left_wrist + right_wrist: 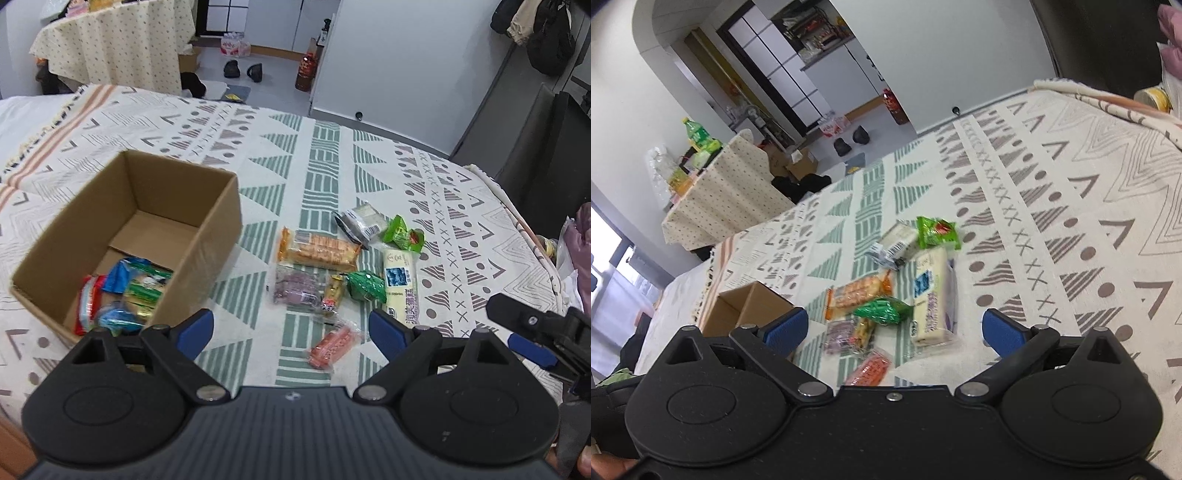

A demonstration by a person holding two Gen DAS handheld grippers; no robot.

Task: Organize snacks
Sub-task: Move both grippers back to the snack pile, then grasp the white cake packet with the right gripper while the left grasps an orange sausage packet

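Note:
An open cardboard box (218, 221) sits on the patterned cloth at the left, with several snack packets (122, 291) in it. To its right lie loose snacks: an orange cracker pack (317, 249), a purple pack (295, 290), a dark green packet (365, 284), a long cream pack (400, 280), a red-orange pack (332, 345). My left gripper (291, 330) hovers open and empty near the red-orange pack. My right gripper (895, 328) is open and empty above the same pile: cream pack (932, 295), green packet (882, 310), box (750, 306).
A light green packet (402, 232) and a black-and-white pack (360, 219) lie at the far end of the pile. The other gripper (535, 332) shows at the right edge of the left wrist view. A second cloth-covered table (110, 40) and shoes (243, 69) stand beyond.

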